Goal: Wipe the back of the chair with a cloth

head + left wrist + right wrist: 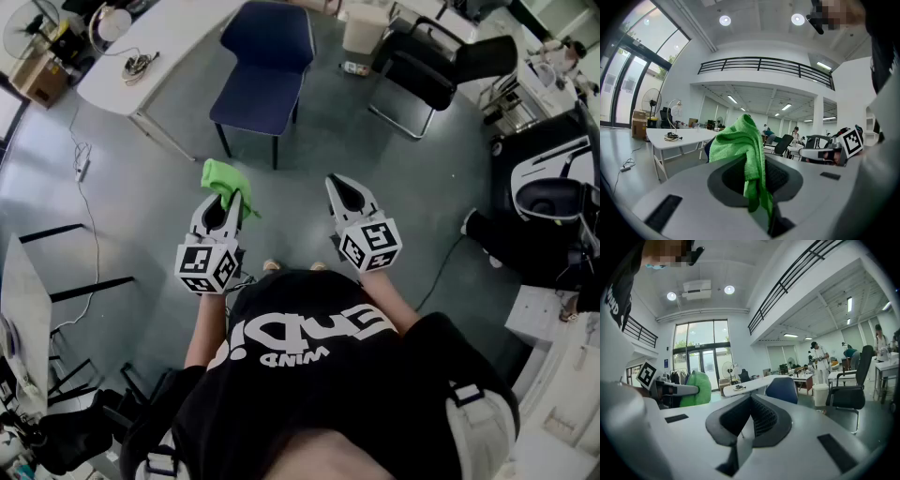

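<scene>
A dark blue chair [265,66] stands ahead of me on the grey floor, its back toward the white table; it also shows in the right gripper view as the blue chair [782,389]. My left gripper [228,199] is shut on a bright green cloth [225,180], which bunches up above the jaws as the cloth [743,145] in the left gripper view. My right gripper [345,190] is shut with nothing in it, held level beside the left one. Both grippers hang well short of the chair.
A long white table [141,52] with a cable bundle runs behind the chair. A black cantilever chair [422,70] and a white bin [364,28] stand to the right. A desk edge [23,309] lies at my left, equipment at far right.
</scene>
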